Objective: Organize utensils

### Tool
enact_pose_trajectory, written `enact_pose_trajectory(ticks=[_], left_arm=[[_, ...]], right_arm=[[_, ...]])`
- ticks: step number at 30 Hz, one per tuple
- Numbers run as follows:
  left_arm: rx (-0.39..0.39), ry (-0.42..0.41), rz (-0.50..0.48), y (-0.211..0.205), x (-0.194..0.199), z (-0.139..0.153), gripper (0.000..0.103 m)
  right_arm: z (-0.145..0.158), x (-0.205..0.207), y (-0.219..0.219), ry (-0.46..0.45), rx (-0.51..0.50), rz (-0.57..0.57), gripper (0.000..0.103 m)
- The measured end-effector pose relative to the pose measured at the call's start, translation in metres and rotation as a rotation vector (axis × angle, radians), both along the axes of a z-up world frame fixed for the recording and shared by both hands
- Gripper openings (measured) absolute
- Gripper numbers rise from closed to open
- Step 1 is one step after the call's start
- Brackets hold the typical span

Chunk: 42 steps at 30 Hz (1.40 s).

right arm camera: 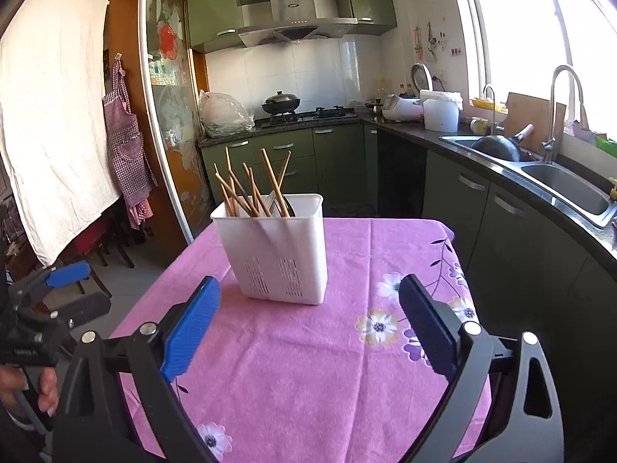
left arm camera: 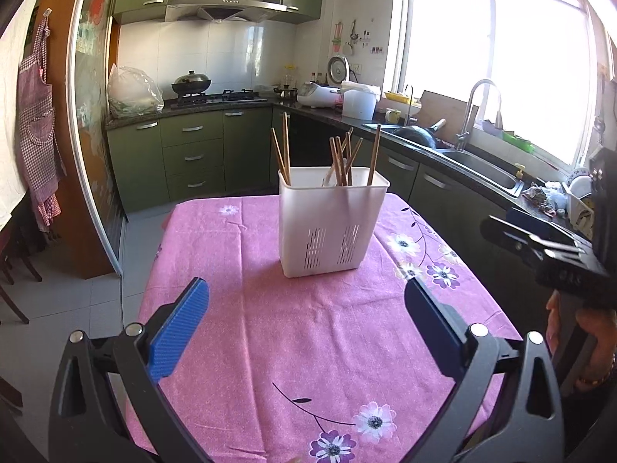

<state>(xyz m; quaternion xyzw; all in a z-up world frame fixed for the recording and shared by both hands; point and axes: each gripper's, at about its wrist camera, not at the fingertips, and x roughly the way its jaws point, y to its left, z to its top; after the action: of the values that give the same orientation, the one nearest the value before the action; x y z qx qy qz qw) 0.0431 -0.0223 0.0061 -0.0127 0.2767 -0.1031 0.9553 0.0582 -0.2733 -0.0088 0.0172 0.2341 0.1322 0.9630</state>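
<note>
A white plastic utensil holder stands upright on the pink flowered tablecloth. Several wooden chopsticks stick up out of it, with a pale spoon handle among them. In the right wrist view the holder has chopsticks leaning left. My left gripper is open and empty, a short way in front of the holder. My right gripper is open and empty, just in front of the holder. The right gripper also shows at the right edge of the left wrist view, and the left gripper at the left edge of the right wrist view.
The table stands in a kitchen with green cabinets. A counter with a steel sink, a tap and a dark wok runs along the right. A stove with a lidded pan is at the back. Chairs stand to the left.
</note>
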Motion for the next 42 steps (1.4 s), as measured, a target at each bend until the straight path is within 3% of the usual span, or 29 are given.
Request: enact_pose_trajectory(ticks=[2, 7, 14, 21, 27, 42], left_arm=[[-0.002, 0.005, 0.006, 0.002, -0.006, -0.003, 0.097], [-0.01, 0.01, 0.015, 0.005, -0.024, 0.004, 0.097], [0.013, -0.056, 0.024, 0.001, -0.06, 0.024, 0.097], [-0.024, -0.063, 0.041, 0.006, -0.078, 0.028, 0.097], [0.025, -0.081, 0.048, 0.002, -0.087, 0.027, 0.097], [0.018, -0.065, 0.063, 0.006, -0.092, 0.024, 0.097]], right_arm=[[-0.006, -0.024, 0.002, -0.044, -0.018, -0.02, 0.099], [-0.002, -0.073, 0.004, -0.125, -0.027, -0.02, 0.099], [0.014, -0.117, 0.01, -0.155, -0.025, -0.002, 0.099], [0.017, -0.124, 0.01, -0.135, -0.005, -0.007, 0.099], [0.021, -0.124, 0.011, -0.144, -0.006, -0.007, 0.099], [0.022, -0.115, 0.015, -0.135, -0.011, 0.002, 0.099]])
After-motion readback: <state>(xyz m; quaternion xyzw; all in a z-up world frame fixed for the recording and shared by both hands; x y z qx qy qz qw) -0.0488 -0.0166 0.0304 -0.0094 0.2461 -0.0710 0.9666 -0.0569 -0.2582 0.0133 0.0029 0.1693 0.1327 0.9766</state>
